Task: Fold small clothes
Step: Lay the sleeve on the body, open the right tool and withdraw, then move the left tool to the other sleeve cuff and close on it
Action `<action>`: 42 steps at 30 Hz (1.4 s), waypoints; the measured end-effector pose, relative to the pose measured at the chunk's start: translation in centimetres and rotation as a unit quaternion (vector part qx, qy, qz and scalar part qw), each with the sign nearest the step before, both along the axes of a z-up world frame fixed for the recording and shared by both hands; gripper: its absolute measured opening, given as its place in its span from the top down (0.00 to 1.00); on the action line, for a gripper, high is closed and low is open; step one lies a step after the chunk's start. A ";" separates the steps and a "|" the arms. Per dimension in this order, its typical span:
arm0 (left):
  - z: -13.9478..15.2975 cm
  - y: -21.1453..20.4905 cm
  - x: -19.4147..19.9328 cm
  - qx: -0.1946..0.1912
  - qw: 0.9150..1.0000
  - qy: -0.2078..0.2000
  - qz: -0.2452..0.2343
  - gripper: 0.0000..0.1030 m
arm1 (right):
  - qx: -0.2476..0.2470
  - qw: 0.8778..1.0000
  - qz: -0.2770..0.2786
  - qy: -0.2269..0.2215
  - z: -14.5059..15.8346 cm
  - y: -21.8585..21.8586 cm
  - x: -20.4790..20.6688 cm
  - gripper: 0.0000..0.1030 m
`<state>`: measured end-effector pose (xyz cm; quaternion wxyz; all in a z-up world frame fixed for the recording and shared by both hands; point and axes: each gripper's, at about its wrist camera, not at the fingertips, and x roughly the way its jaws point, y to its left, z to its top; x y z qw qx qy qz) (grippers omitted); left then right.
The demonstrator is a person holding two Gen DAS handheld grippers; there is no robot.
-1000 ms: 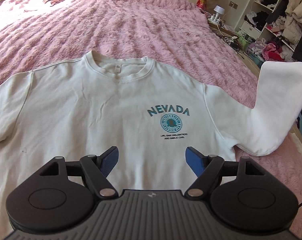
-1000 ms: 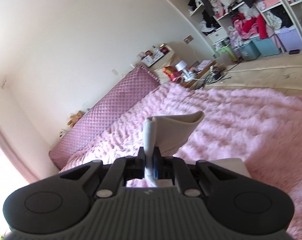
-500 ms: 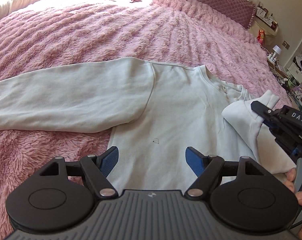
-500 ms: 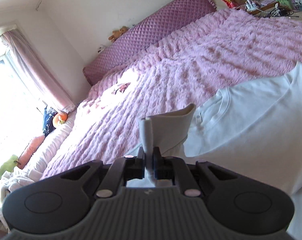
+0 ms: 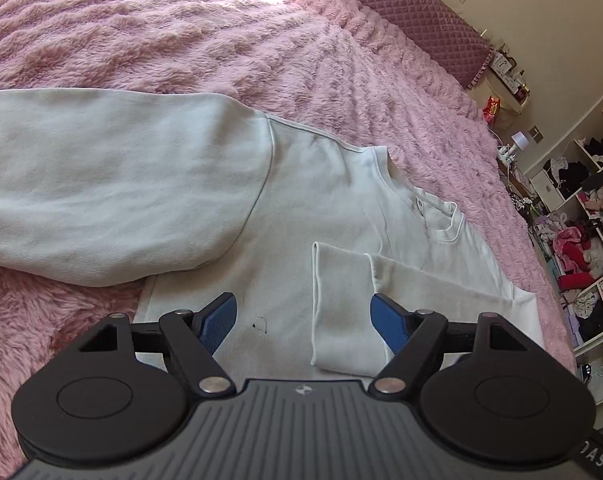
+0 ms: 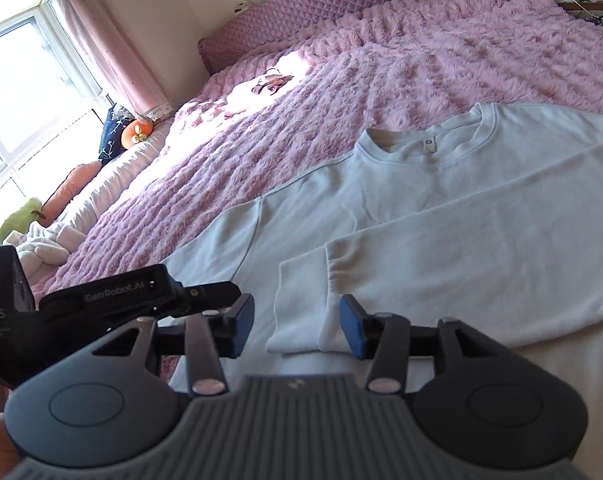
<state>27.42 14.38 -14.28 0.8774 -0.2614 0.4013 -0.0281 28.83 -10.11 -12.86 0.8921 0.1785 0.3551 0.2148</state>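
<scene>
- Your right gripper (image 6: pixel 297 330) has just been opening; its jaws now stand apart over the cuff (image 6: pixel 301 304) of the folded-in sleeve, which lies loose between the blue pads (image 6: pixel 351 330) with neither one pressing on it.
- Your left gripper (image 5: pixel 303 322) has its jaws spread wide, nothing pinched between them, hanging just above the sweatshirt's body.
- Your white sweatshirt (image 5: pixel 301 200) lies flat on the pink fuzzy bedspread (image 5: pixel 181 20), collar (image 6: pixel 429 148) toward the quilted headboard (image 6: pixel 341 4).
- One sleeve is folded across the chest, its cuff end resting on the body fabric; it covers the chest.
- The other sleeve (image 5: pixel 101 184) lies stretched out sideways, partly on the bedspread.
- From the right wrist view, your left gripper's black body (image 6: pixel 141 300) sits just beside the right one.
</scene>
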 end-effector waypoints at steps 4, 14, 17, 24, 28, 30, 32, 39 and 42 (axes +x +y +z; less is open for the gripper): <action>-1.5 -1.2 1.0 -0.010 1.000 0.005 -0.023 0.15 | -0.024 0.999 -0.037 -0.016 1.4 -5.3 -1.8 0.51; -3.1 -2.9 2.9 -0.063 0.997 0.011 -0.042 0.65 | -0.060 0.991 -0.118 -0.001 1.2 -13.9 -3.6 0.51; -2.9 -2.9 2.8 -0.075 0.996 0.005 -0.043 0.94 | -0.078 0.988 -0.134 -0.005 0.9 -15.0 -3.8 0.51; 1.0 -1.8 0.7 -0.077 0.993 -0.083 -0.022 0.95 | -0.228 0.956 -0.183 -0.013 0.0 -15.5 -3.4 0.51; 3.2 0.5 -0.8 -0.074 0.989 -0.123 0.022 0.95 | -0.319 0.930 -0.181 -0.029 -0.9 -14.8 -3.1 0.48; 3.2 1.7 -0.8 -0.061 0.990 -0.124 0.035 0.95 | -0.357 0.917 -0.173 -0.039 -1.7 -14.3 -2.7 0.48; 1.9 2.9 -0.4 -0.053 0.993 -0.088 0.055 0.95 | -0.378 0.910 -0.165 -0.044 -2.6 -14.1 -2.1 0.48; -3.4 4.2 0.3 -0.036 0.998 -0.015 0.053 0.95 | -0.430 0.889 -0.151 -0.037 -4.9 -12.8 0.2 0.51; -3.3 4.2 0.5 -0.030 0.998 -0.010 0.051 0.92 | -0.385 0.907 -0.165 -0.048 -3.4 -12.6 -0.4 0.50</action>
